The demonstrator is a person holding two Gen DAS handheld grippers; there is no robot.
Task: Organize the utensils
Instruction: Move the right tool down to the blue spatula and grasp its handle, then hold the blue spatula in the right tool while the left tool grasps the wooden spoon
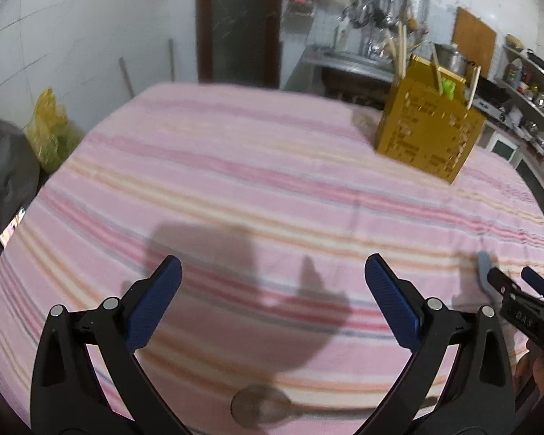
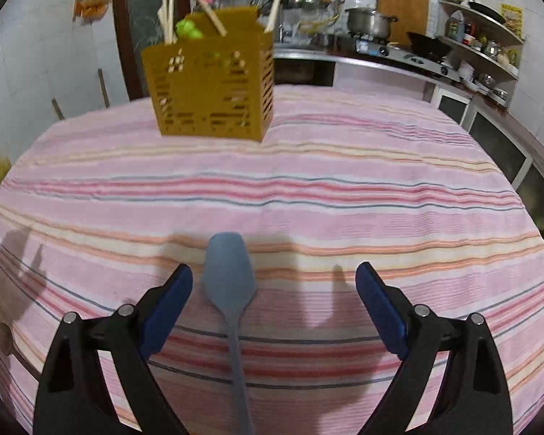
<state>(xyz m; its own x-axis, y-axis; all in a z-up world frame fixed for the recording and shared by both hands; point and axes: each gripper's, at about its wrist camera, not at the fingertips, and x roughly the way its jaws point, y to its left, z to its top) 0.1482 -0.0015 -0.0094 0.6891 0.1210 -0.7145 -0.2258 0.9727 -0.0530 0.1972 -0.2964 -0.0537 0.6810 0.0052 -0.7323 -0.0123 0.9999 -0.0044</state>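
A grey-blue spatula lies flat on the striped tablecloth, blade away from me, handle running back between the fingers of my right gripper, which stands open above it without touching. Its blade tip also peeks out in the left wrist view beside the right gripper. My left gripper is open over bare cloth. A wooden spoon lies on the cloth low between its arms. A yellow slotted utensil holder stands at the far side, with several wooden handles and something green in it.
The table carries a pink striped cloth. Behind it run a kitchen counter with a pot and a gas stove, wall shelves, and a dark doorway. A yellow bag sits off the table's left edge.
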